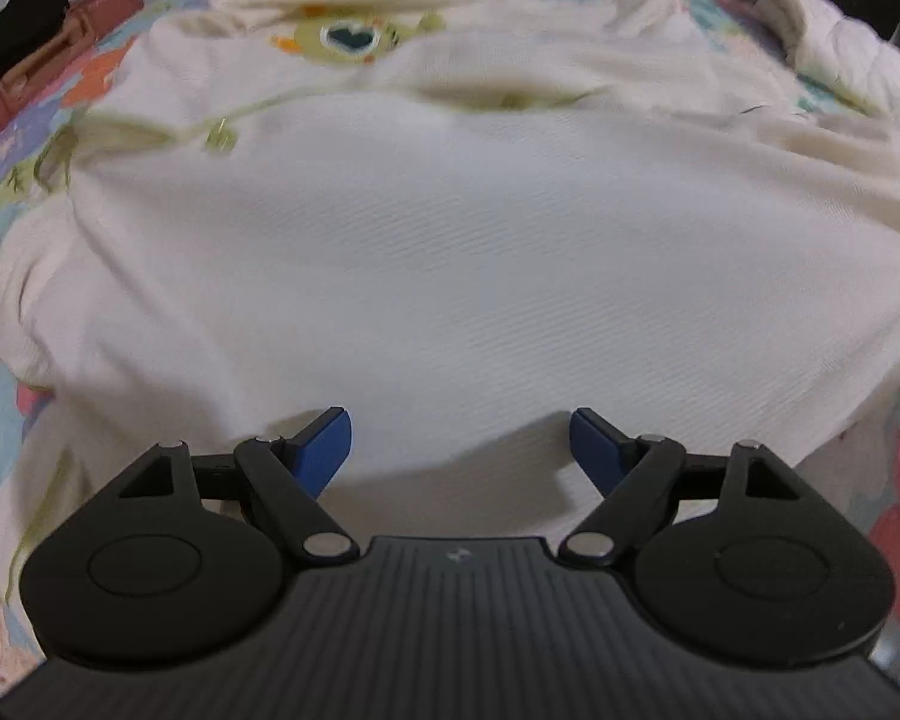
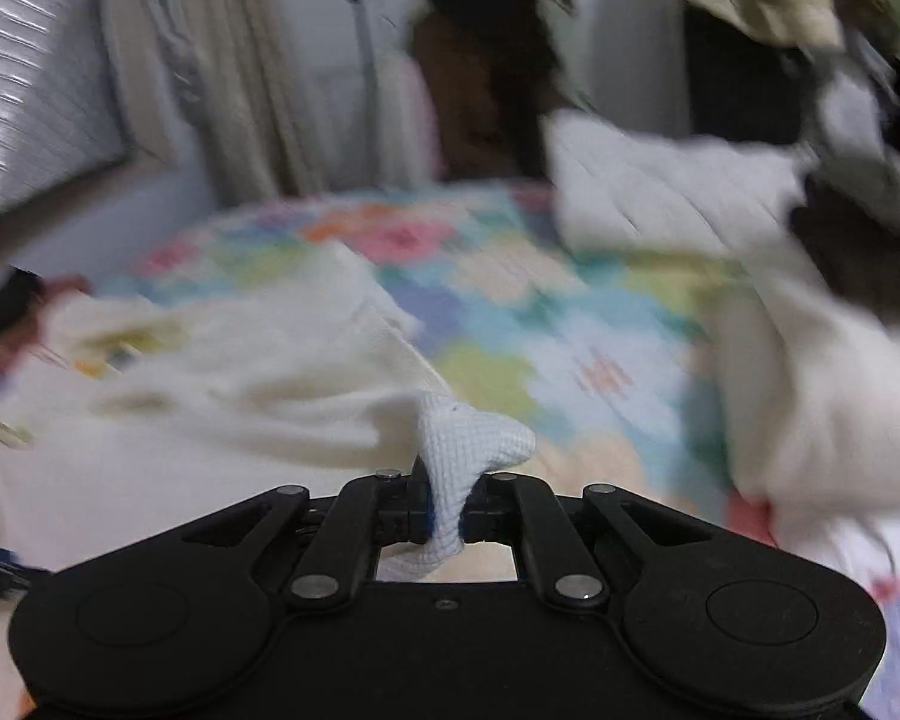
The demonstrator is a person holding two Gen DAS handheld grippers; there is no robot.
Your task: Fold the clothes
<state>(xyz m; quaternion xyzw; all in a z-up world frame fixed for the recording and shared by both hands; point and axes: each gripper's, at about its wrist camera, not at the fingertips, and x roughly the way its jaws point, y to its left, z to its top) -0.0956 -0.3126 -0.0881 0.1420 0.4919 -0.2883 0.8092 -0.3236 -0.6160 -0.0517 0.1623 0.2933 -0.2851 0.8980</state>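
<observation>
A cream-white garment (image 1: 450, 252) with a green cartoon print (image 1: 348, 42) lies spread on a flowered bedspread (image 1: 6, 138). My left gripper (image 1: 459, 444) is open just above its near part, blue pads (image 1: 324, 450) apart, holding nothing. My right gripper (image 2: 447, 510) is shut on a bunched piece of white waffle-knit cloth (image 2: 468, 444) that belongs to the cream garment (image 2: 222, 372), lifted over the bed. The right wrist view is blurred by motion.
A second white quilted garment (image 2: 660, 192) lies at the far right of the bed; it also shows in the left wrist view (image 1: 834, 42). A reddish box (image 1: 60, 42) sits at the bed's left edge. Curtains (image 2: 210, 60) and a dark clothes rack (image 2: 486, 60) stand behind.
</observation>
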